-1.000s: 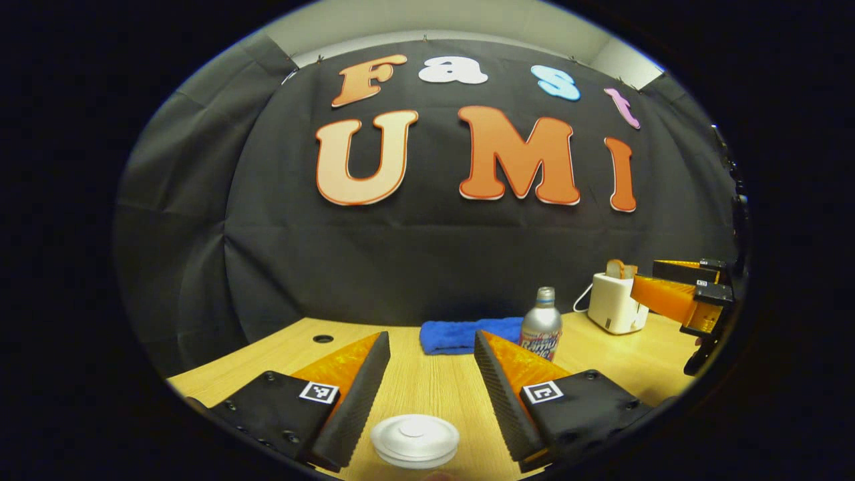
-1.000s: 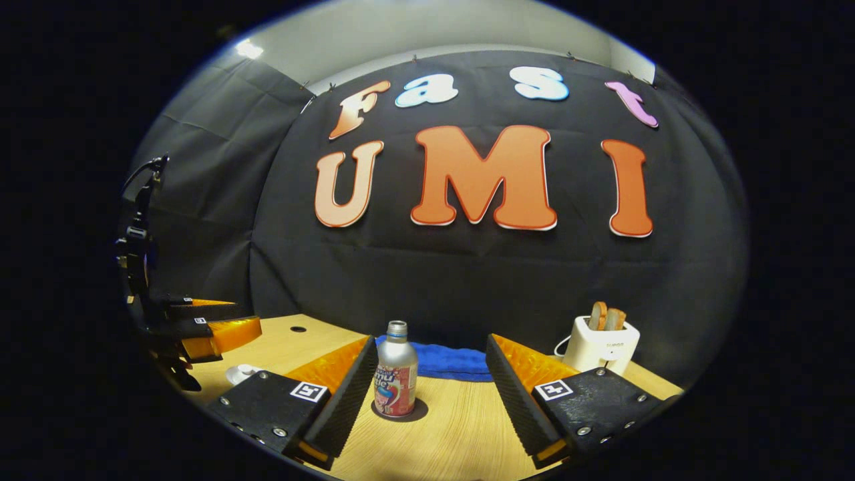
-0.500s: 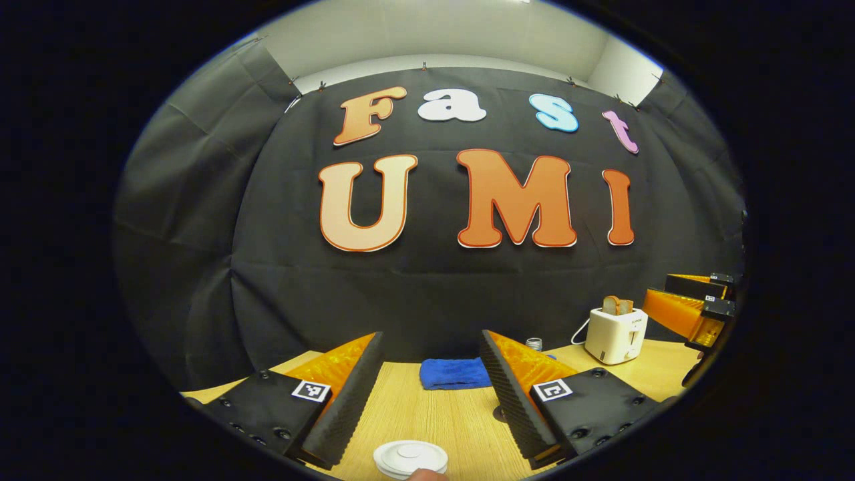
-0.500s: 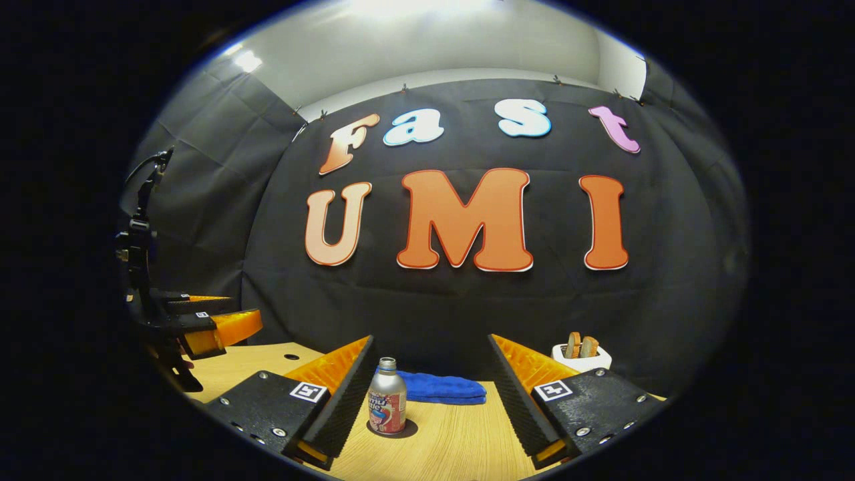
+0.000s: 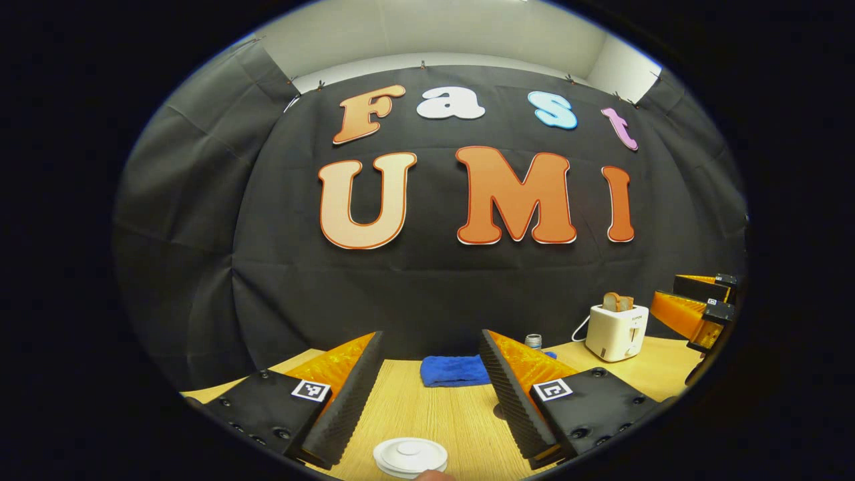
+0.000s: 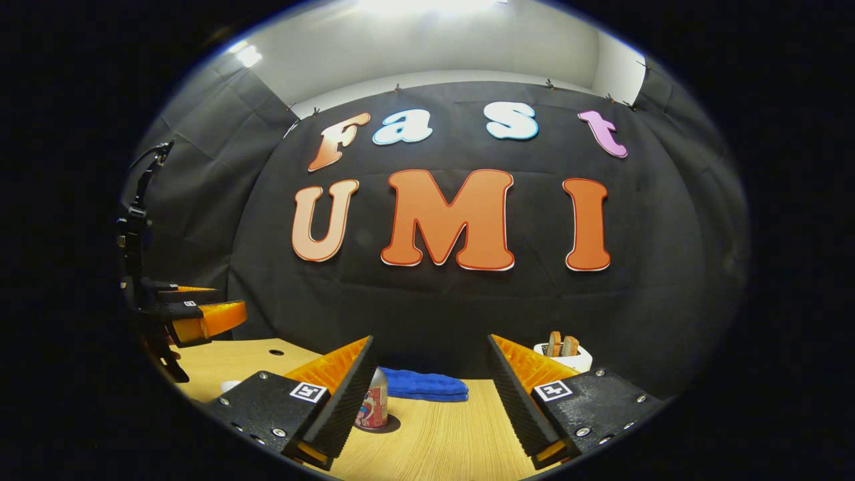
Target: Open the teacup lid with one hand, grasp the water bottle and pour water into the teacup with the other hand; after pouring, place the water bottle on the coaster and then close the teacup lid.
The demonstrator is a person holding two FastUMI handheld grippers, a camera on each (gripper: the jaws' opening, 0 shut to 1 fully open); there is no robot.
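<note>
1. The wooden table (image 5: 414, 414) is seen across the lower part of both views, running back to the black cloth wall.
2. The left gripper (image 5: 424, 394) is held above the table with its jaws spread wide and nothing between them. The same gripper (image 6: 200, 321) is seen at 9 o'clock in the right gripper view.
3. The right gripper (image 6: 427, 394) is likewise held wide apart and empty. It (image 5: 695, 310) appears at 3 o'clock in the left gripper view.
4. A white toaster (image 5: 616, 322) with bread in its slots is placed at 4 o'clock in the left gripper view, near the table's far edge.
5. A folded blue towel (image 5: 451, 371) is laid at the back of the table, between the left gripper's fingers as viewed.
6. The water bottle (image 6: 373, 404) is stood upright, partly hidden behind the right gripper's left finger; its cap (image 5: 533, 341) is glimpsed behind the left gripper's right finger.
7. The teacup lid (image 5: 410, 457) is found at 6 o'clock in the left gripper view, below and between the fingers, still on the cup.
</note>
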